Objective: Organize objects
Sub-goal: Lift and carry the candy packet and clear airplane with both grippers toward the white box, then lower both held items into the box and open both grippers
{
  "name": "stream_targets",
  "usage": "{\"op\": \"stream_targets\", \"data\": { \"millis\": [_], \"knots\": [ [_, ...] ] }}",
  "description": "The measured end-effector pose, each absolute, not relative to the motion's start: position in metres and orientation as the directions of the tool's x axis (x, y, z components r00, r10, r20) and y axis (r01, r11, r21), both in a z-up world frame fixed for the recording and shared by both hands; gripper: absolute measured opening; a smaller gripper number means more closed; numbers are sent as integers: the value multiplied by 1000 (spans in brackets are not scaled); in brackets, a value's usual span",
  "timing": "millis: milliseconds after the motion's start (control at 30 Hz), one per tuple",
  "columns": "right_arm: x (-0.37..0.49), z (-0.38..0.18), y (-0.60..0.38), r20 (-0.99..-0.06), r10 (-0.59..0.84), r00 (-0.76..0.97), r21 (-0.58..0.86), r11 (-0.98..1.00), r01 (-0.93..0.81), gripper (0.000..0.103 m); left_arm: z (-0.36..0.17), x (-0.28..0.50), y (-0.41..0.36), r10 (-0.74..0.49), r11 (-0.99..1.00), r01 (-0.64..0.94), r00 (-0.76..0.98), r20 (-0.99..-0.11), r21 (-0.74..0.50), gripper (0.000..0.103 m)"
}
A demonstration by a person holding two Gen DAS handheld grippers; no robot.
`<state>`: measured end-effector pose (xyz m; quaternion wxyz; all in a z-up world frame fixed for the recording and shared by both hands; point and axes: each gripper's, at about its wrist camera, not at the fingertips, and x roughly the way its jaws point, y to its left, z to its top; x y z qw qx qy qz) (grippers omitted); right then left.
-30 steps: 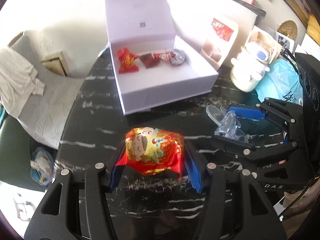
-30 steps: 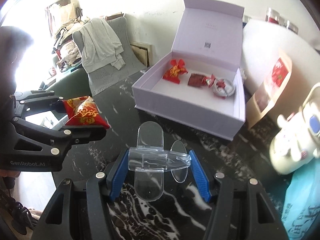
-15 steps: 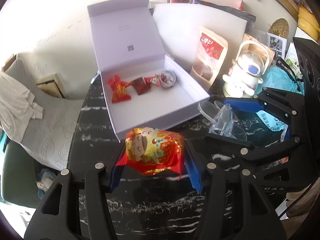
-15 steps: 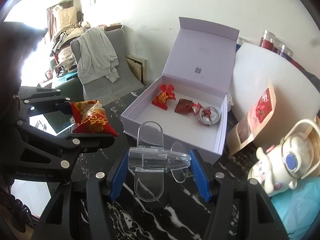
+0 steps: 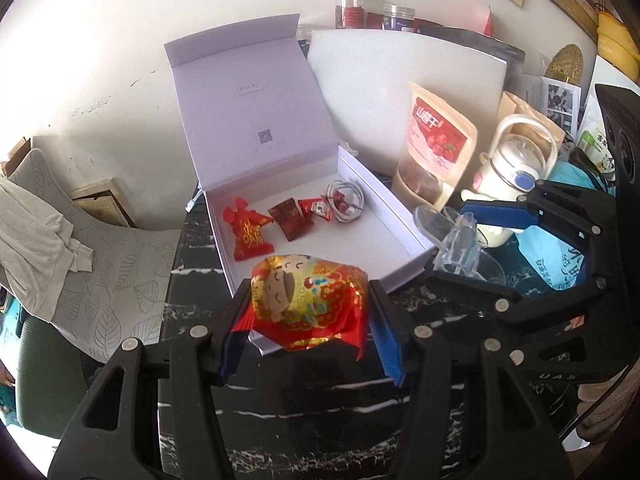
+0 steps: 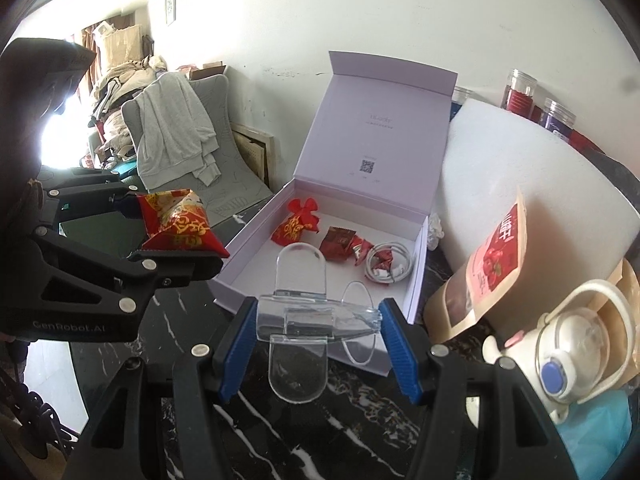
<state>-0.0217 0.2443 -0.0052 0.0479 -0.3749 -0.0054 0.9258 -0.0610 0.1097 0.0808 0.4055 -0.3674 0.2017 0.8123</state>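
Observation:
My left gripper is shut on a red and gold candy pouch with a cartoon face, held just above the near rim of the open white box. The same pouch shows in the right wrist view at the left. My right gripper is shut on a clear plastic holder, near the box's front corner. Inside the box lie a red pouch, a dark red sweet, a small red sweet and a coiled white cable.
The box stands on a black marble table. To its right are a snack bag, a white kettle-shaped toy and a blue bag. A grey chair with a draped garment is at the left. A white board leans behind.
Both grippers have moved forward towards the box with their loads. The candy pouch now overlaps the box's near rim, and the clear holder is at the box's front corner.

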Motion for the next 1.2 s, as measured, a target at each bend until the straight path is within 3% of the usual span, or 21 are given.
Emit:
{"op": "stream_targets", "data": {
  "millis": [700,1200],
  "knots": [
    [-96,12,292,-653,148,-743,-48,-987,-154,62,80,-139,157,482,-615,-784,-454,-749,79,54],
    [-153,2,318,-664,92,-742,50,-985,-167,62,48,-189,191,434,-610,-784,-455,-778,118,54]
  ]
}}
